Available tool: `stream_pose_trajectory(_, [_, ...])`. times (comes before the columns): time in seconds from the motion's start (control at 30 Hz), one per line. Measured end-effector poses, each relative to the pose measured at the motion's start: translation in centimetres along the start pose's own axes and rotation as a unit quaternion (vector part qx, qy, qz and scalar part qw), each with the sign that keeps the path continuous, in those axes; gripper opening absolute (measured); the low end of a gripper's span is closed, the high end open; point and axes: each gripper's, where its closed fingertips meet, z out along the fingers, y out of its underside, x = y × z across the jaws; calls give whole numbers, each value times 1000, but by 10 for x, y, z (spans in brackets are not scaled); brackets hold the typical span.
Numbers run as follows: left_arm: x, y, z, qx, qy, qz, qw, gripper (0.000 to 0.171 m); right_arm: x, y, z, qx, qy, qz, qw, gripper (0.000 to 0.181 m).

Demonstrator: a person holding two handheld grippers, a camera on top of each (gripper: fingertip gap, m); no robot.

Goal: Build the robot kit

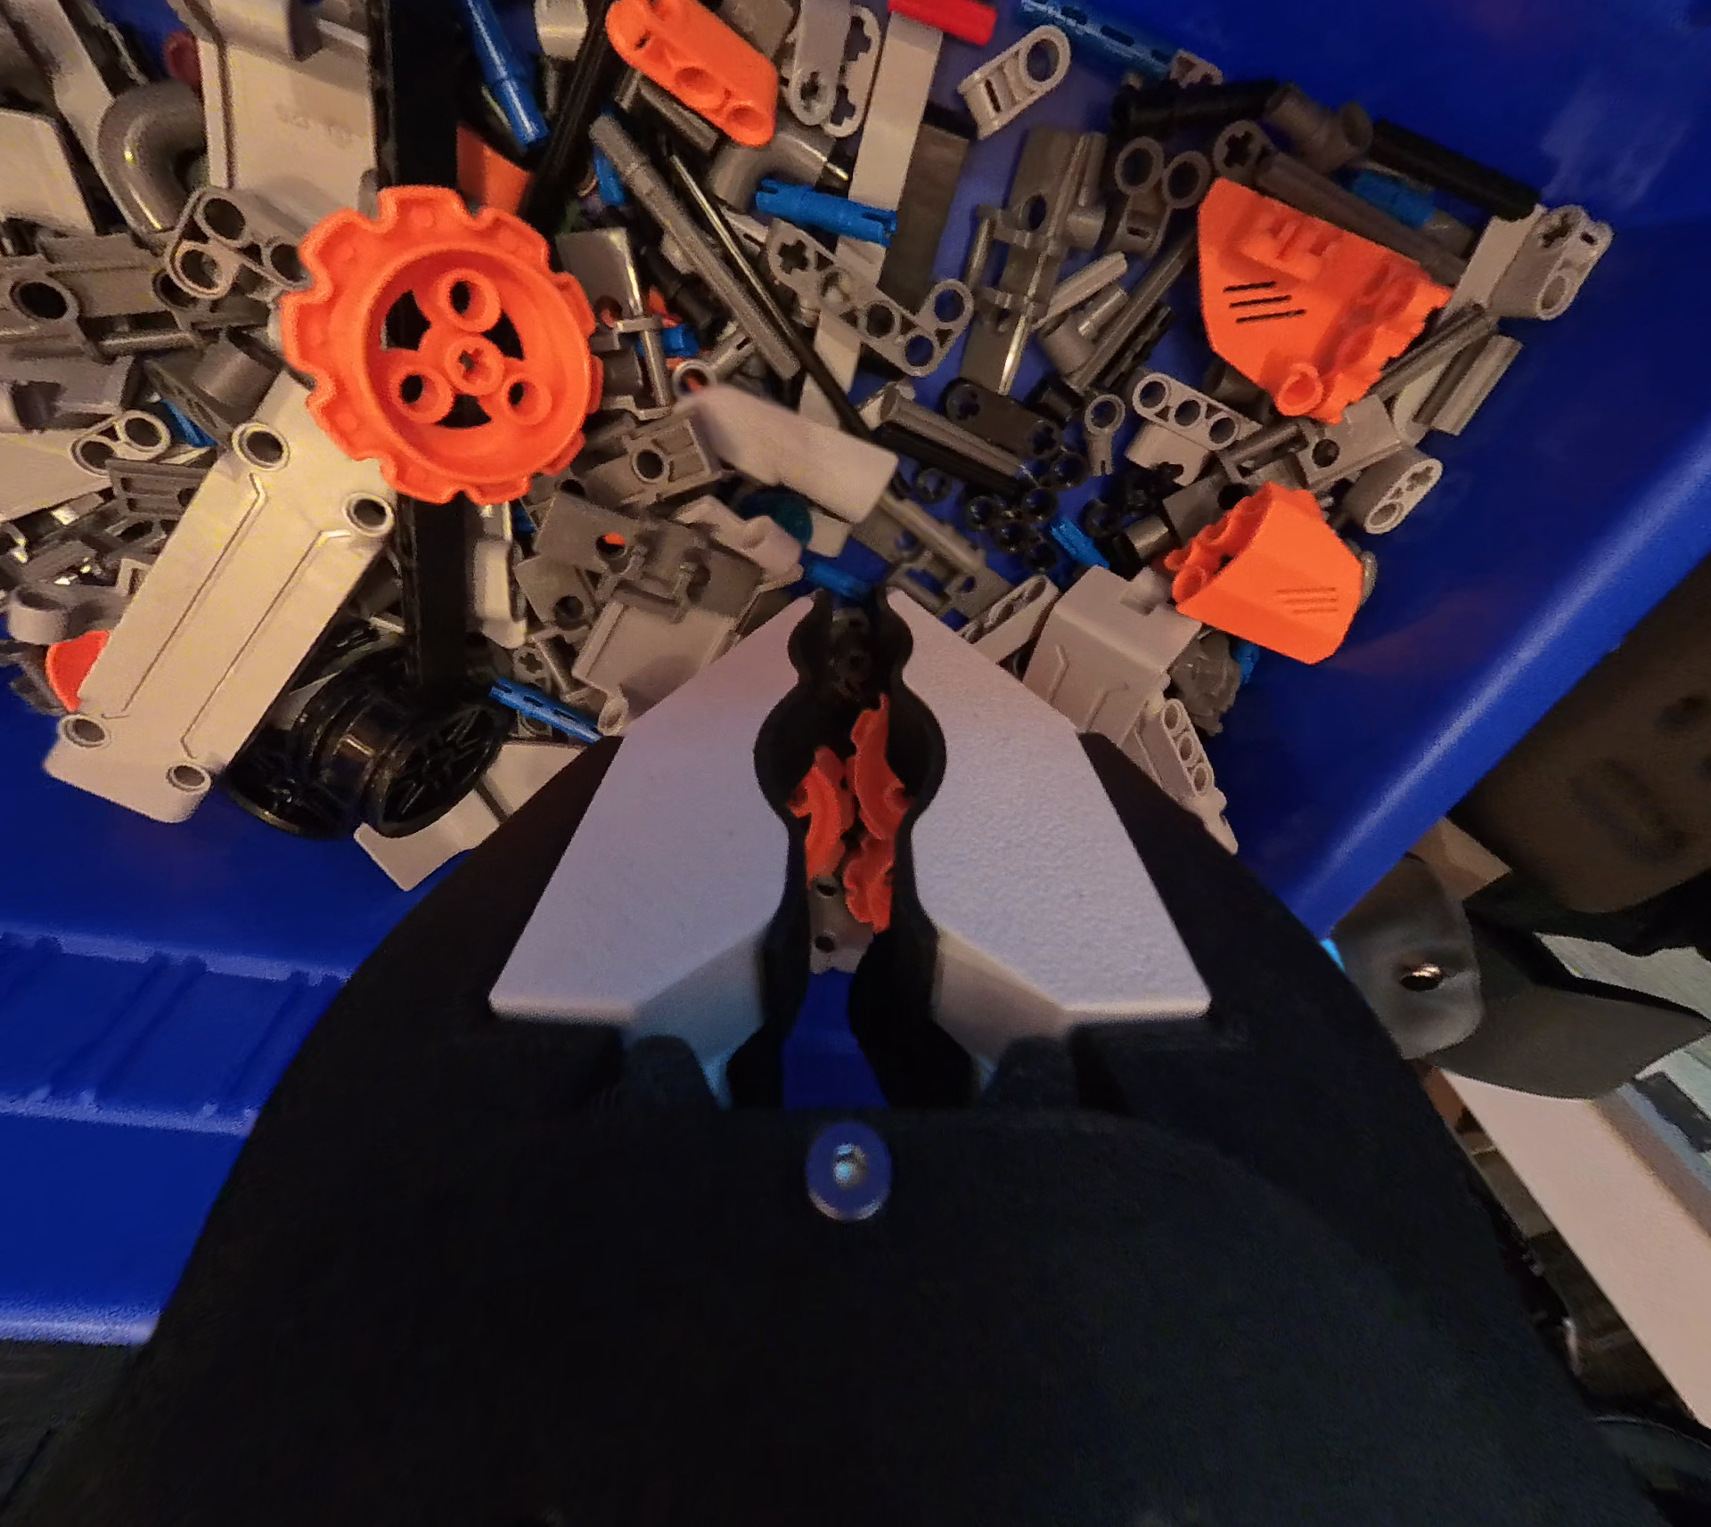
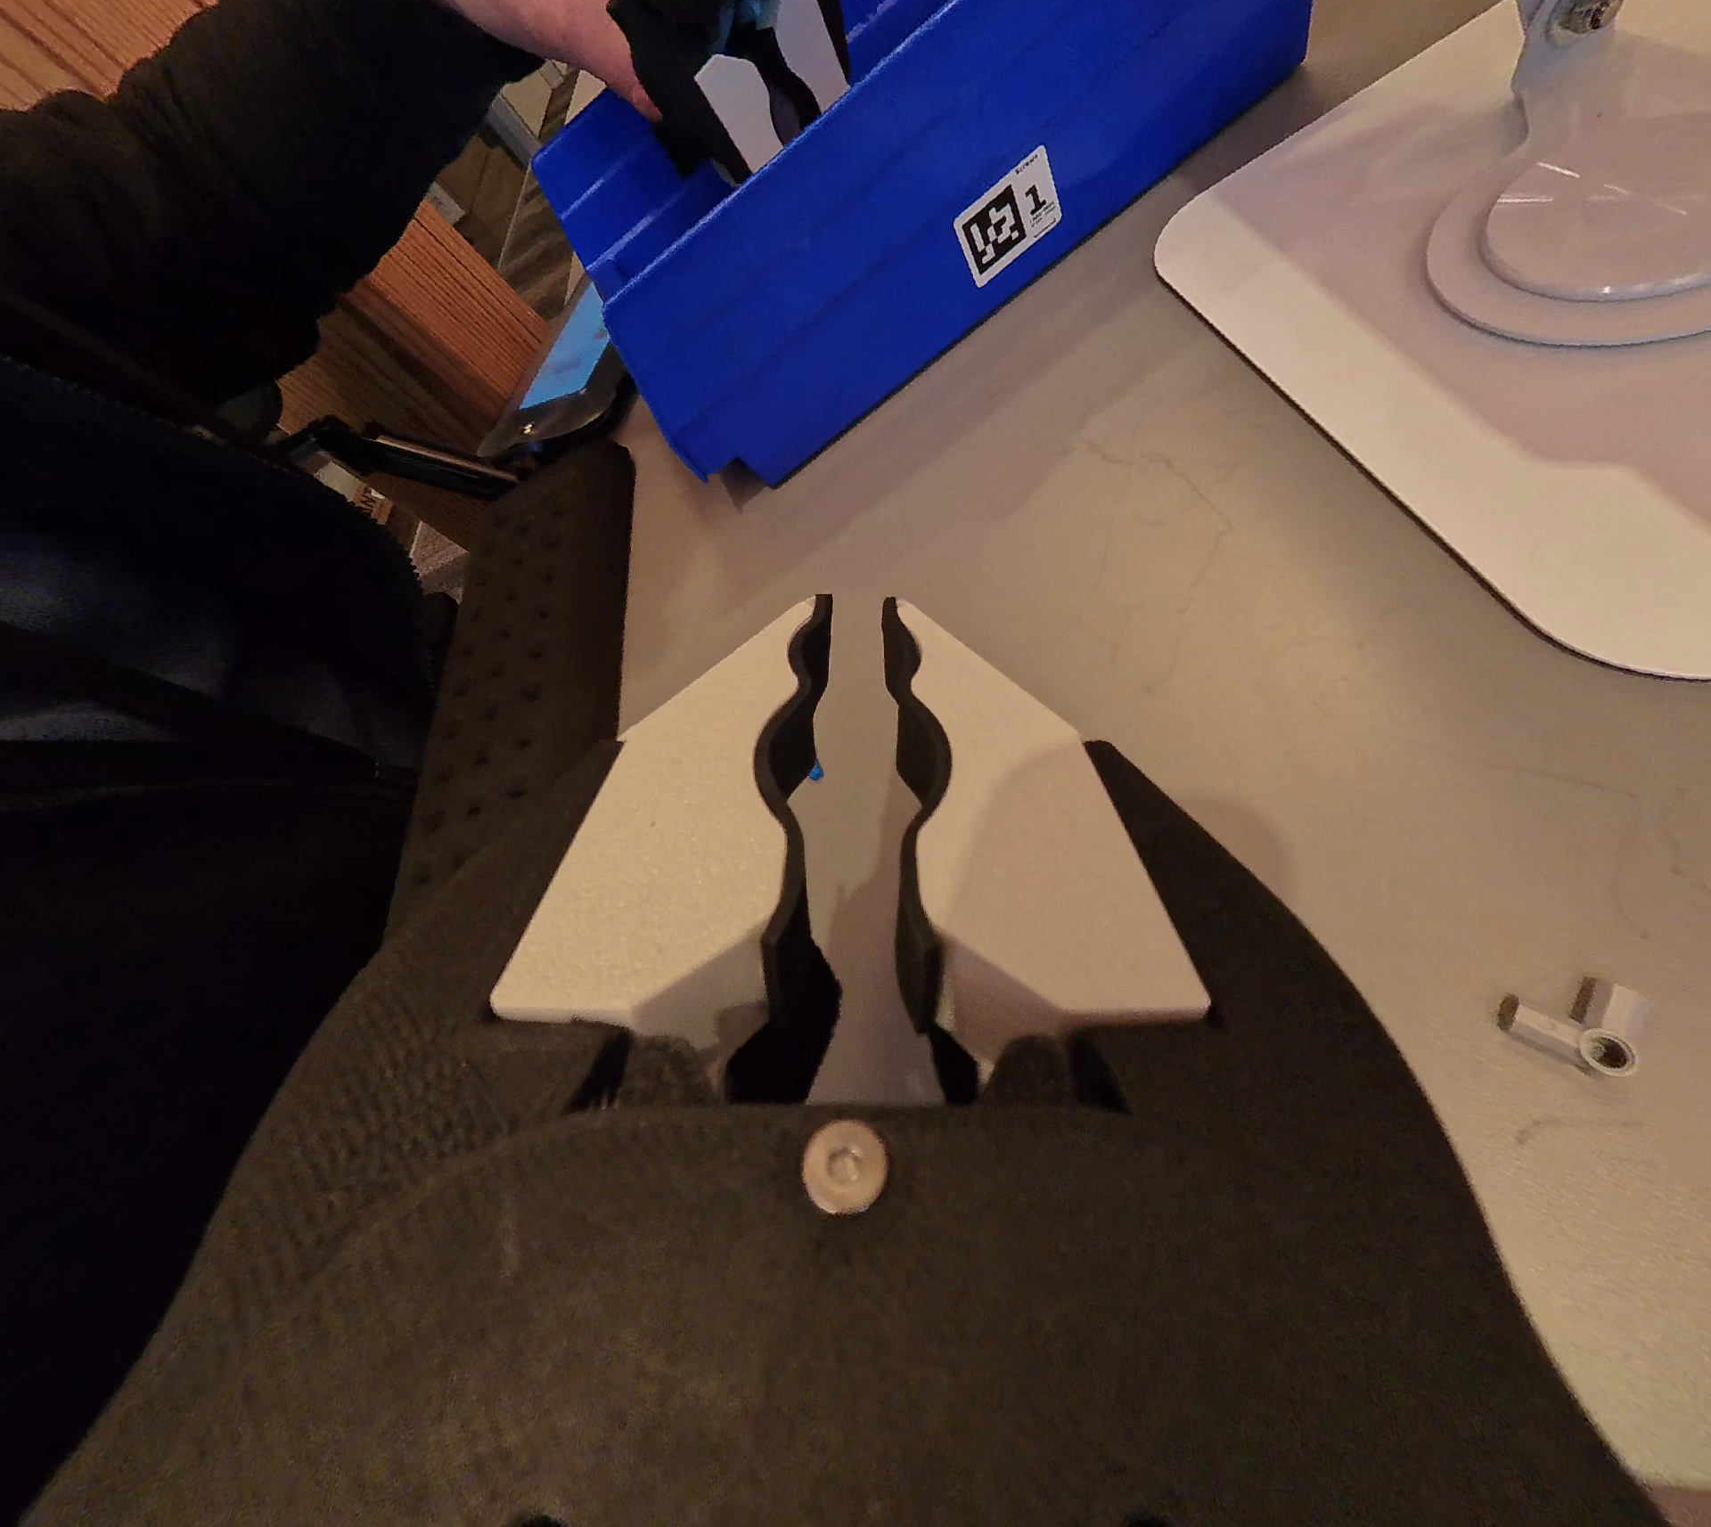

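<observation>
Fingers (image 1: pixel 685 816) pinch orange gear (image 1: pixel 856 798); bin (image 2: pixel 926 316) hides it.

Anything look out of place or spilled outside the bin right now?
Yes: one small grey connector piece lies loose on the table, right of the right gripper, well apart from the blue bin holding the other parts.
</observation>
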Motion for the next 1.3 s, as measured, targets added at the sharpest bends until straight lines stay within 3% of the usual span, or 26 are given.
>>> stream_pose_trajectory(0.13, [-4,-4,0,1,-7,-8,1000,6,-1,-1,-1,3,-3,0,1000,8])
stream_pose_trajectory(0.27, [-1,-5,3,-8,1,-16,1000,16,-2,-2,-2,6,-4,0,1000,8])
stream_pose_trajectory(0.37, [1,-4,4,-8,-9,-3,1000,7,-3,-2,-2,6,-5,-1,1000,8])
stream_pose_trajectory(0.53, [-1,-5,3,13,-27,14,999,6,-4,-3,-4,9,-6,-1,1000,8])
stream_pose_trajectory(0.87, [13,-15,-37,91,-35,81,992,6,-9,-4,0,10,-14,-9,1000,10])
stream_pose_trajectory(1.0, [40,-41,-75,162,-63,142,975,6,-29,-17,8,39,-41,-23,998,14])
stream_pose_trajectory(1.13, [84,-77,-108,236,-101,217,942,5,-59,-40,20,88,-94,-8,992,17])
stream_pose_trajectory(1.3, [142,-106,-127,283,-121,297,904,6,-82,-54,34,121,-139,26,983,21])
